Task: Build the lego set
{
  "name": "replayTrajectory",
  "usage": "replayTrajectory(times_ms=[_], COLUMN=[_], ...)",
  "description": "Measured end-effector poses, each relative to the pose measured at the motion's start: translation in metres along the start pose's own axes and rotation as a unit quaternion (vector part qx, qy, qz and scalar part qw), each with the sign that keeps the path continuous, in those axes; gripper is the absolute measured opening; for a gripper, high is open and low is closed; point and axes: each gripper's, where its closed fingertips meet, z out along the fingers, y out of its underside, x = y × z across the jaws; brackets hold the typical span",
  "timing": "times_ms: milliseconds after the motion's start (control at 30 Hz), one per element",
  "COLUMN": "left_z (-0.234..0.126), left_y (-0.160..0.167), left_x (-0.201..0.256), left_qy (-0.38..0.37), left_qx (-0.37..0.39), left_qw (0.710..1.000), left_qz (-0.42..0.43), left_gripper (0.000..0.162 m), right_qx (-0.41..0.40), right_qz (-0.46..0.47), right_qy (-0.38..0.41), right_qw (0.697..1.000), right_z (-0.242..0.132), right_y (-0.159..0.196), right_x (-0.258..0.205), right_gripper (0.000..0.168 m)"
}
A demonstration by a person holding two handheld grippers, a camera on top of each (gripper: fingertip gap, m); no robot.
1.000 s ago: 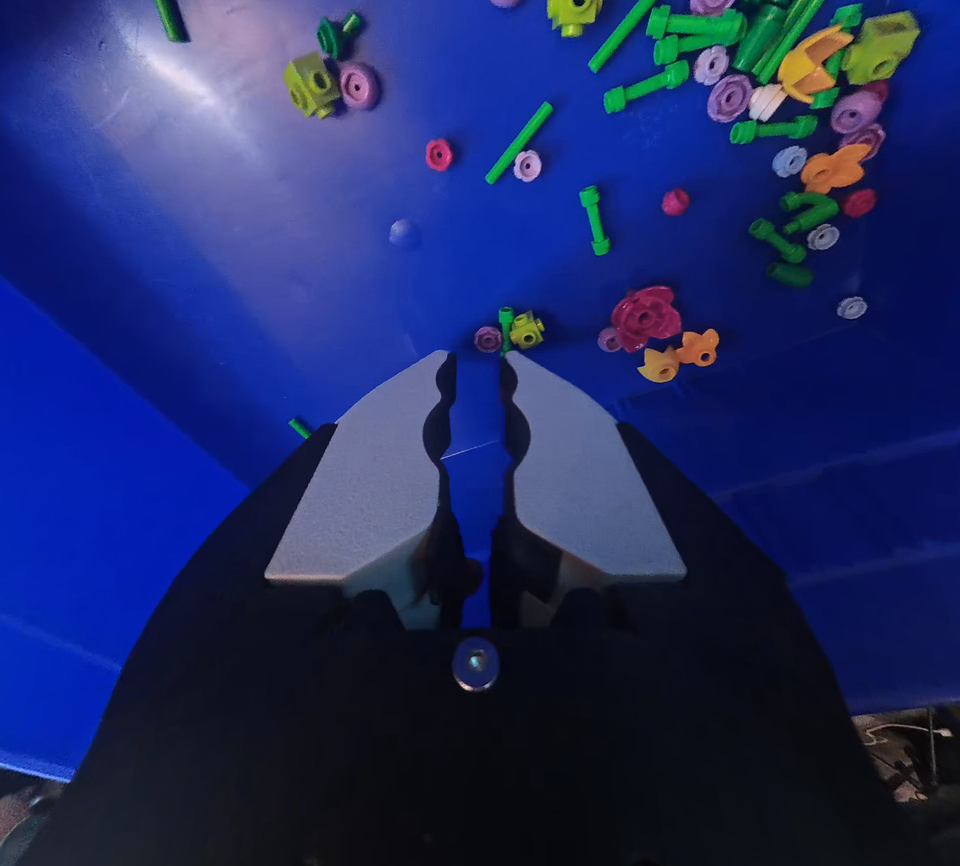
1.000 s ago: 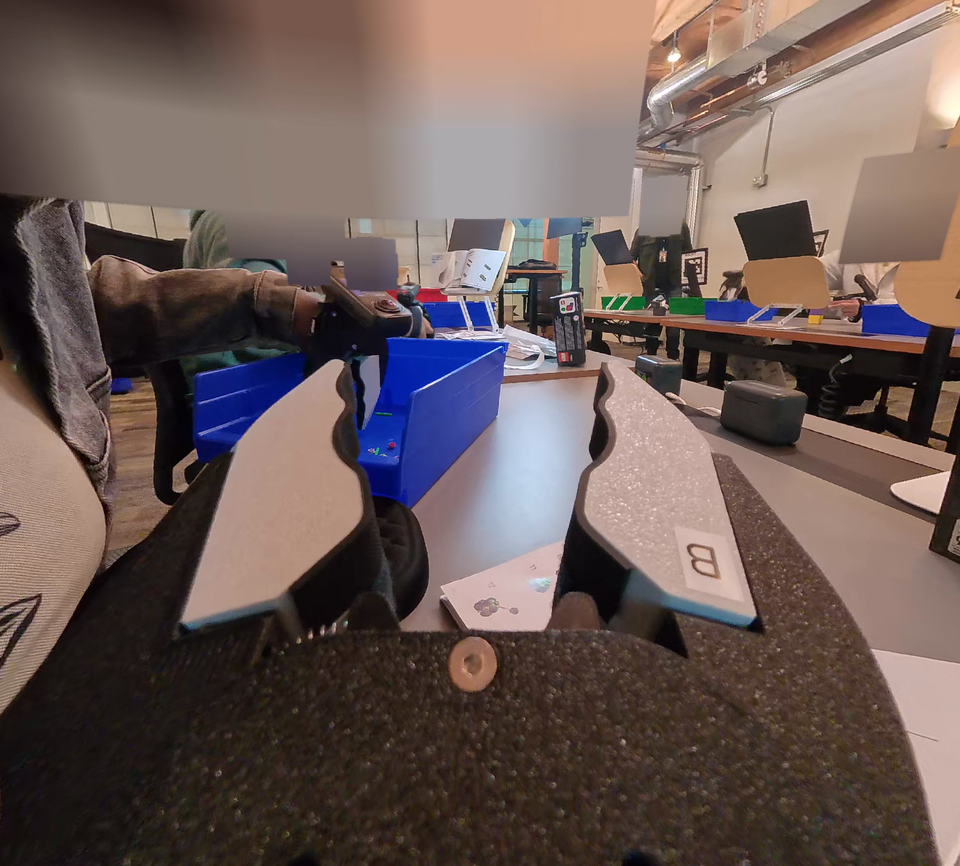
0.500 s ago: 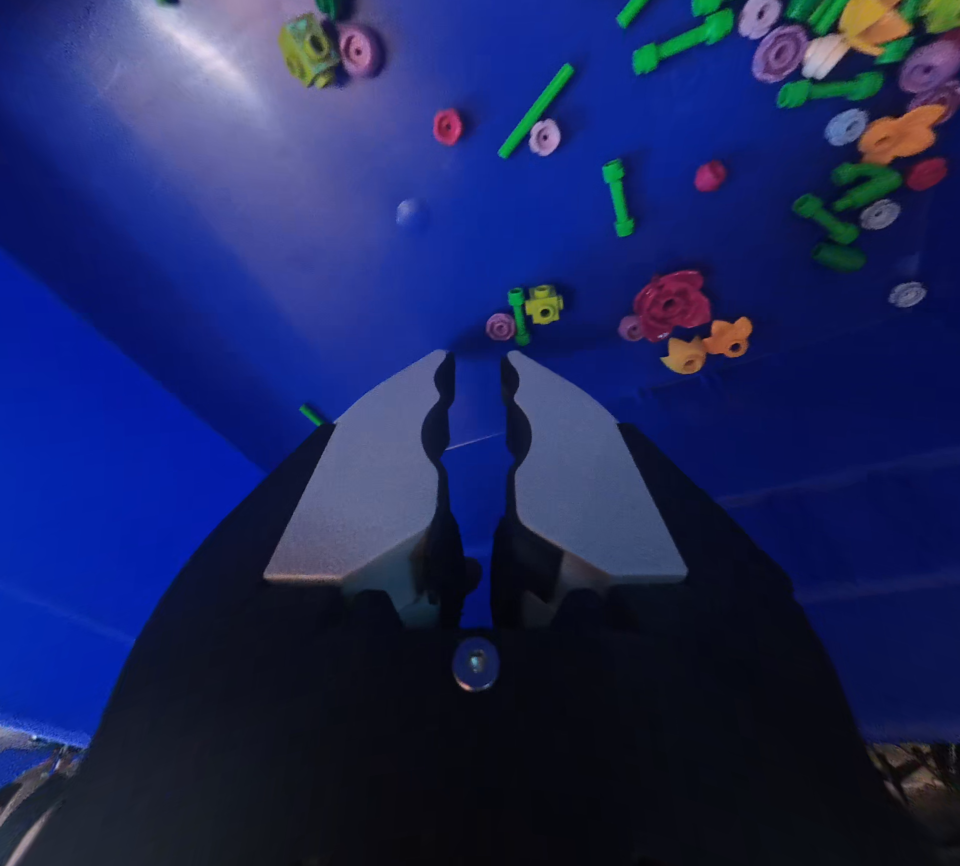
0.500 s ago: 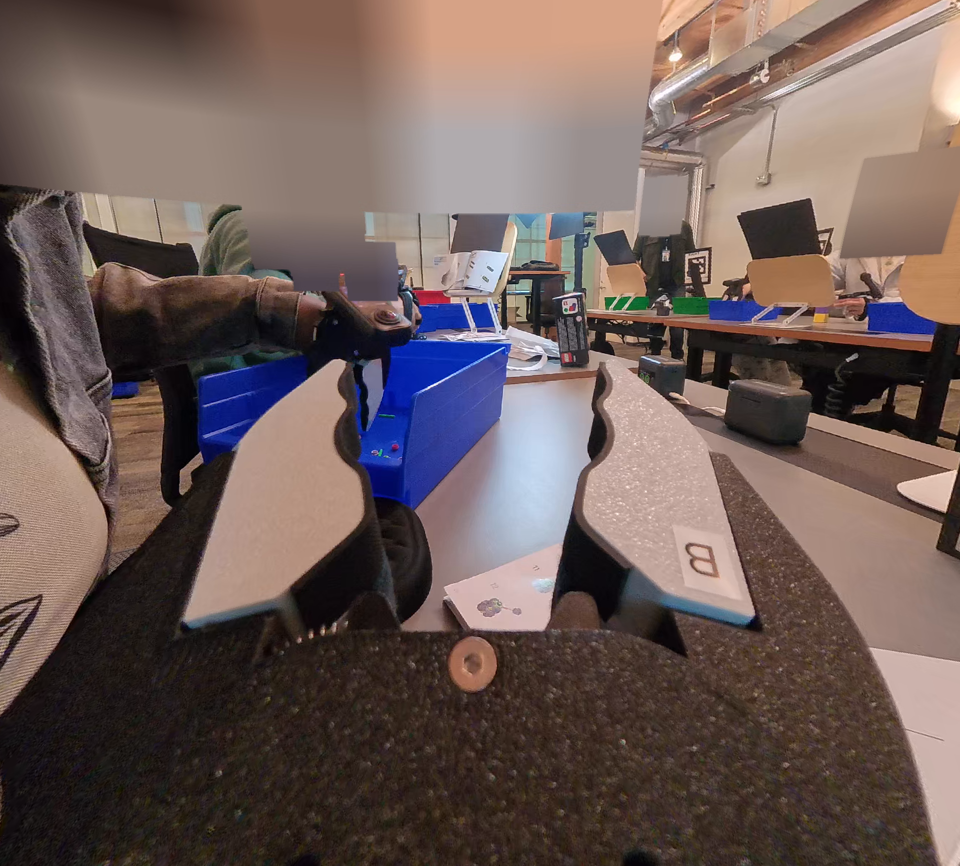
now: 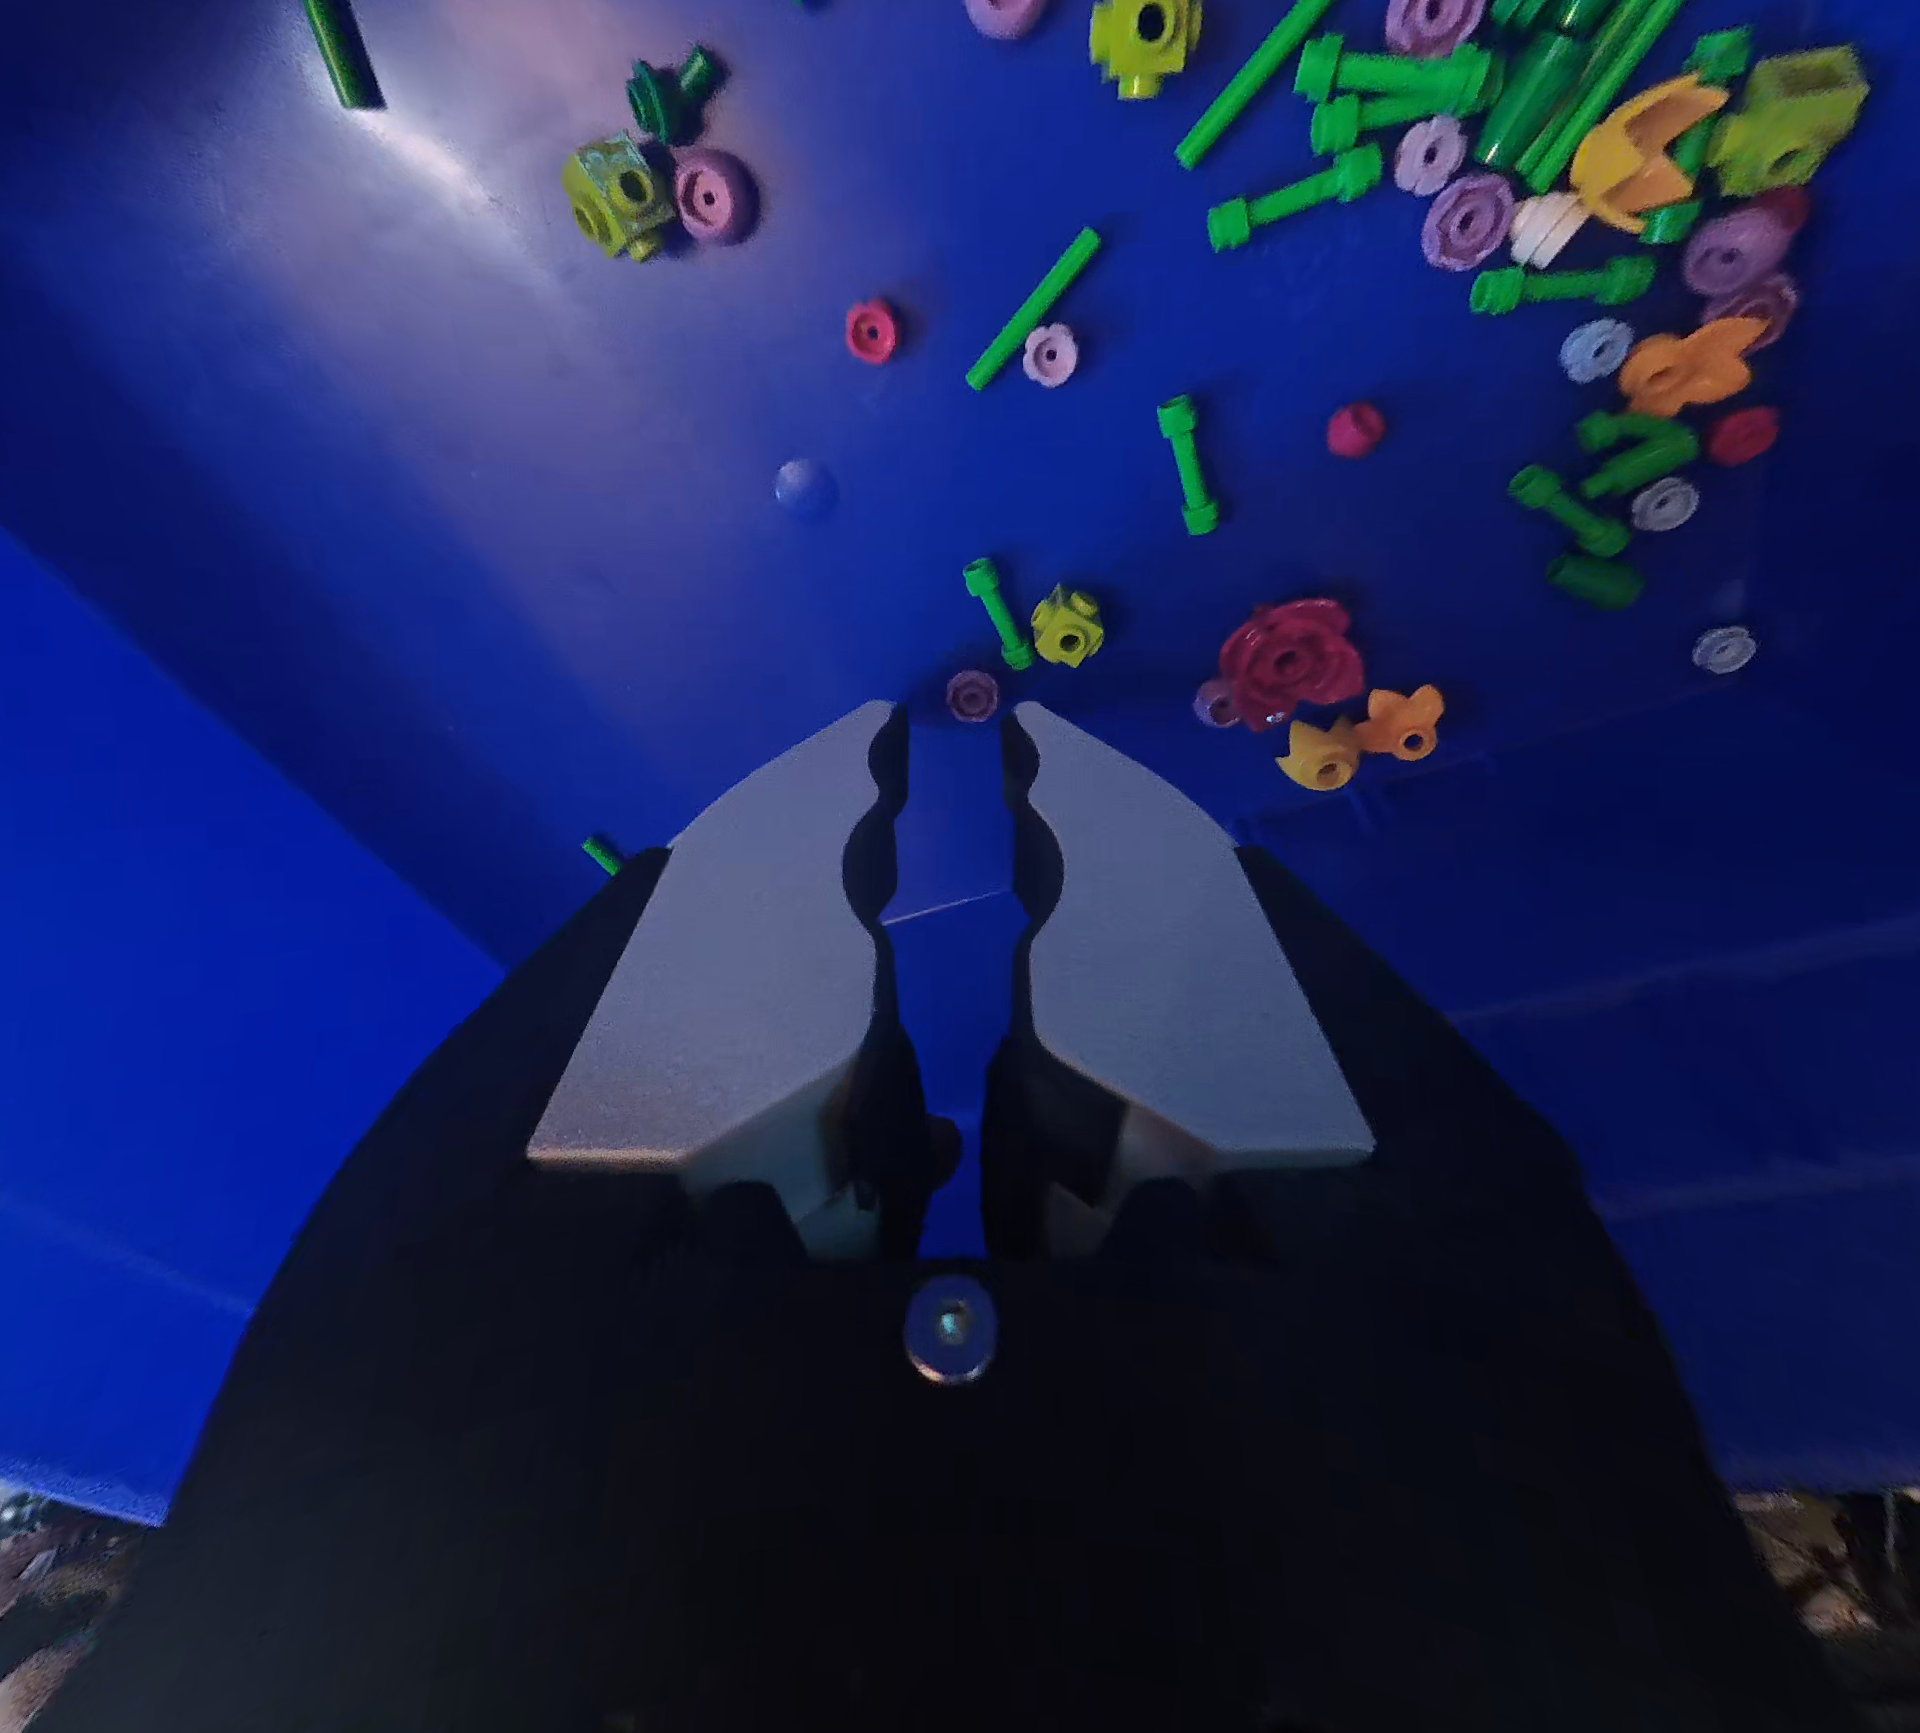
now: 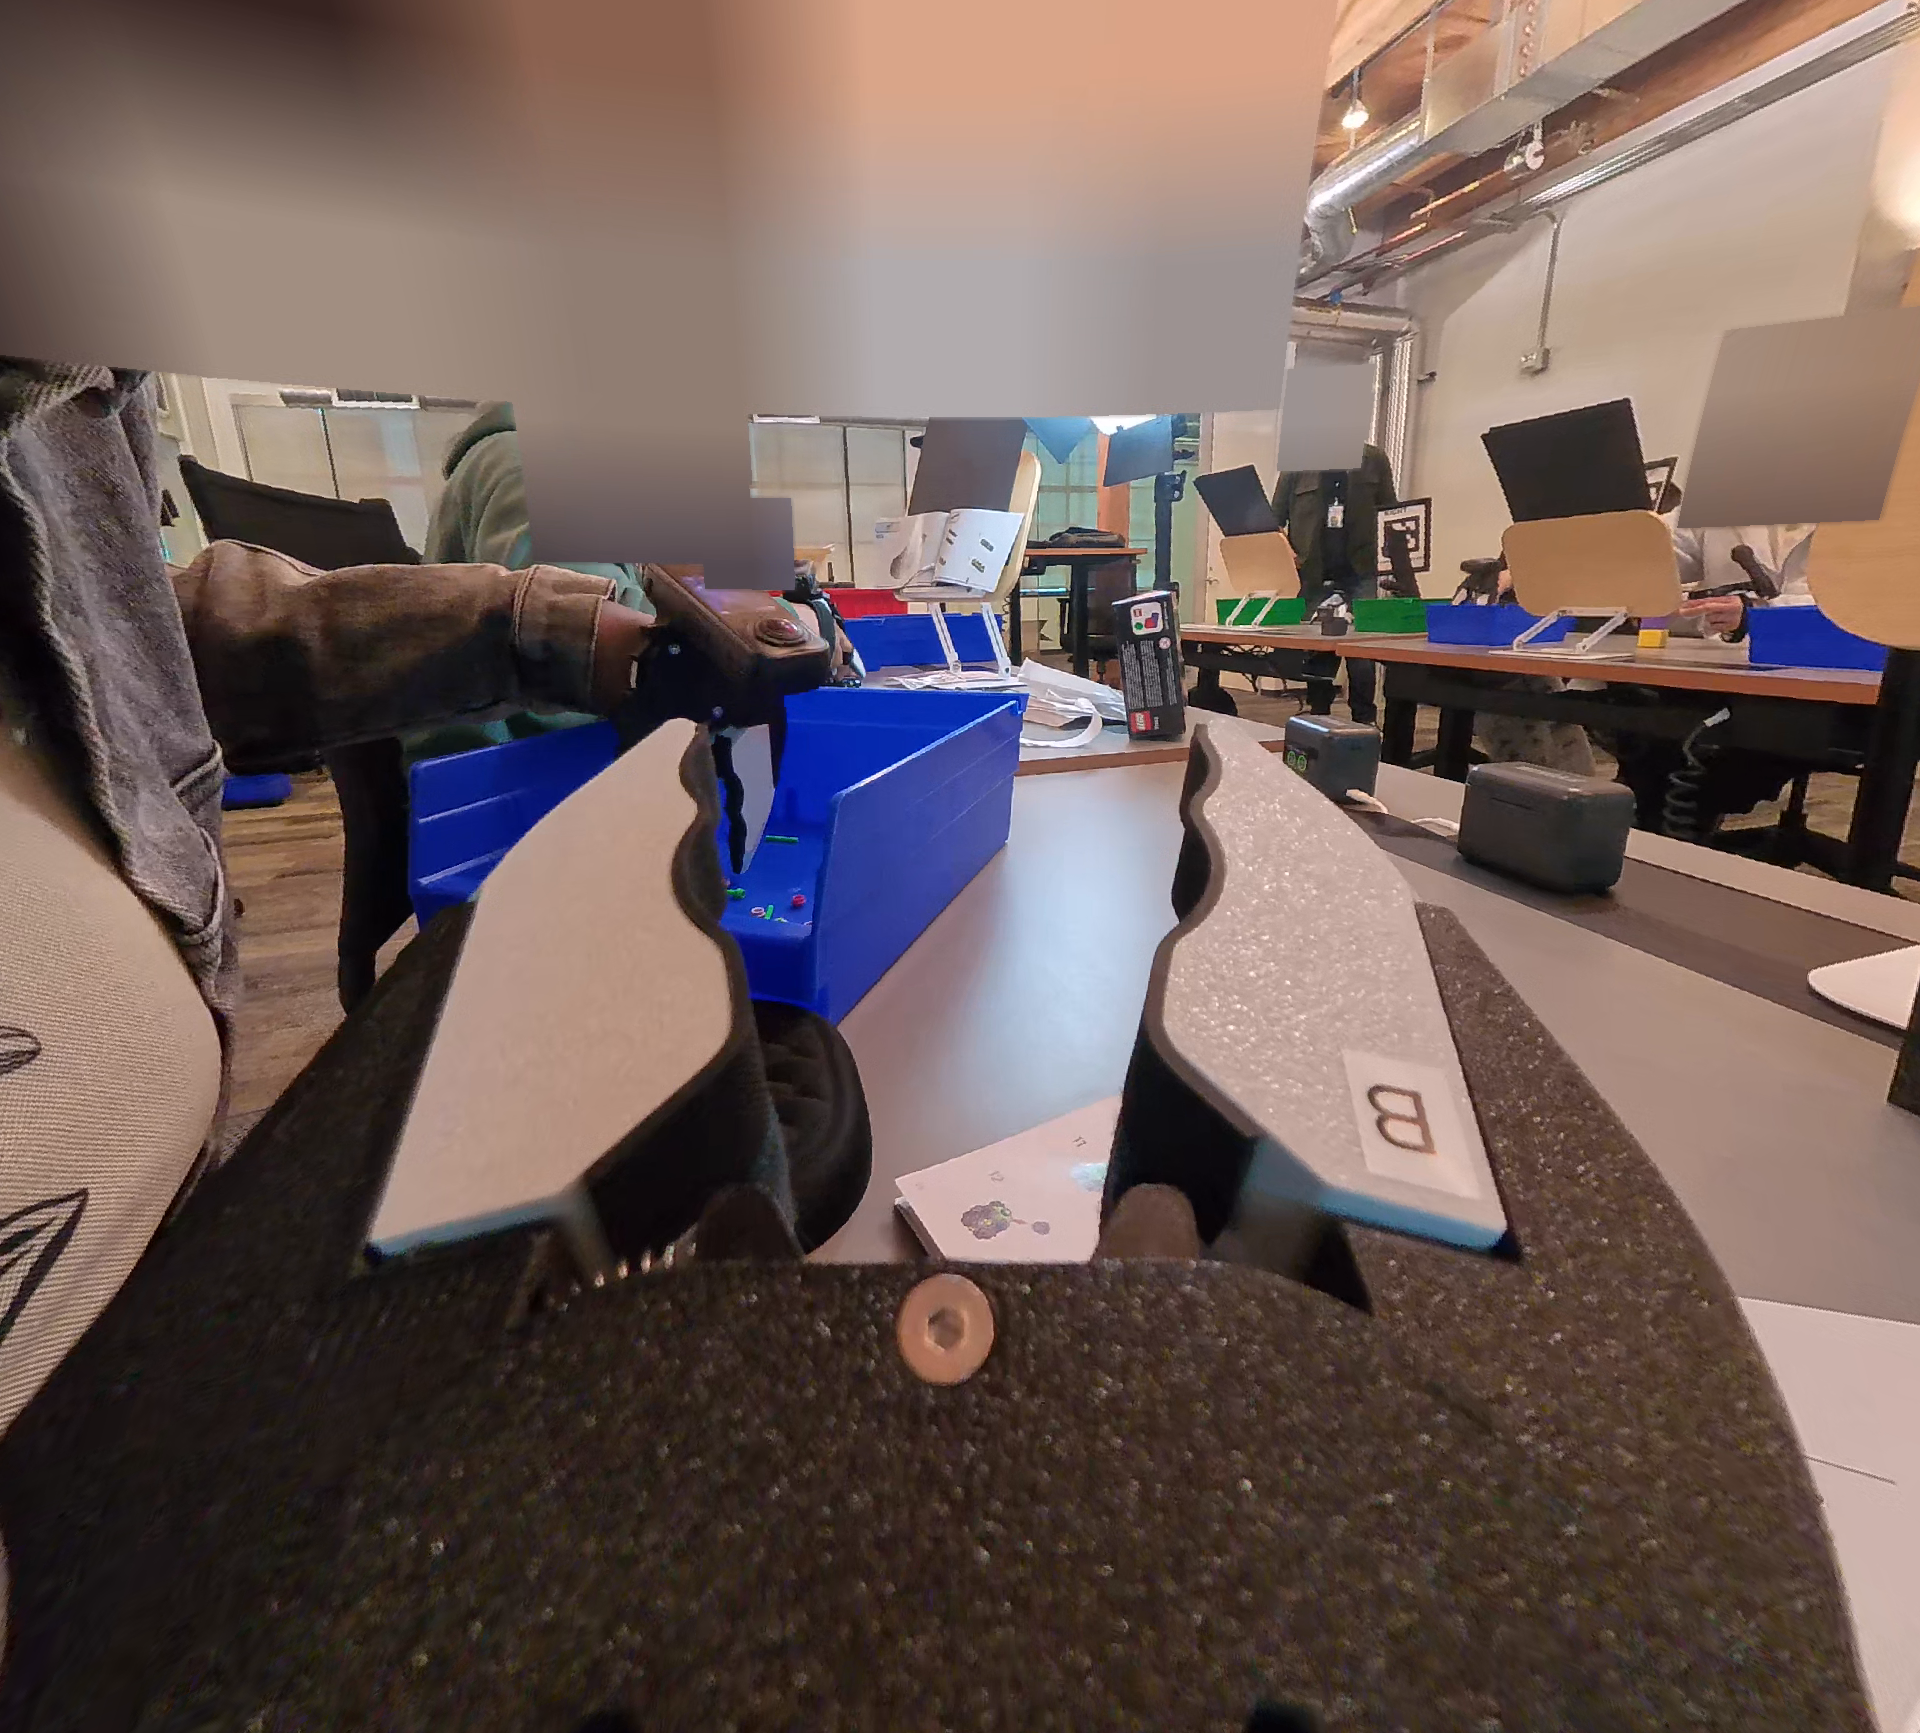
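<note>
My left gripper [image 5: 954, 722] is inside the blue bin [image 5: 312, 540], low over its floor. Its jaws stand a narrow gap apart and hold nothing. A small purple round piece [image 5: 971, 696] lies just beyond the tips. A short green pin [image 5: 997, 613] and a lime block [image 5: 1067, 625] lie a little farther on. A red rose piece [image 5: 1288, 660] and orange flower pieces [image 5: 1361, 738] lie to the right. Many green, purple and yellow pieces are heaped at the far right [image 5: 1538, 73]. My right gripper [image 6: 945, 748] is wide open and empty above the grey table [image 6: 1039, 904].
In the right wrist view the blue bin [image 6: 914, 810] stands at the table's left, with the left gripper [image 6: 743, 748] and a person's sleeve [image 6: 364, 634] over it. An instruction booklet [image 6: 1008, 1195] lies below my right fingers. Two dark cases [image 6: 1543, 821] sit at the right. Tip to tip, the grippers are about 35 centimetres apart. The right gripper is farther from the red rose piece [image 5: 1288, 660], some 30 centimetres, than the left, some 4 centimetres.
The left gripper shifted slightly over the bin floor and back; the purple round piece now sits closer to its tips. Its gap is unchanged. The right gripper has barely moved.
</note>
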Motion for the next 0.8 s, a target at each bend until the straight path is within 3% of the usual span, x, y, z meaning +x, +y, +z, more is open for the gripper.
replayTrajectory(times_ms=[567,800], left_z=[0.001,-0.042], left_y=[-0.004,-0.012], left_x=[0.002,-0.012], left_qy=[0.023,-0.058], left_qx=[-0.005,0.014], left_qw=[1.0,0.998], left_qz=[-0.005,-0.001], left_gripper=[0.011,0.011], right_qx=[-0.006,-0.028], right_qz=[-0.002,0.005], right_qy=[0.003,-0.016], right_qw=[1.0,0.999], right_z=[0.0,0.004], right_y=[0.002,0.007], right_x=[0.001,-0.006], right_gripper=[0.082,0.081])
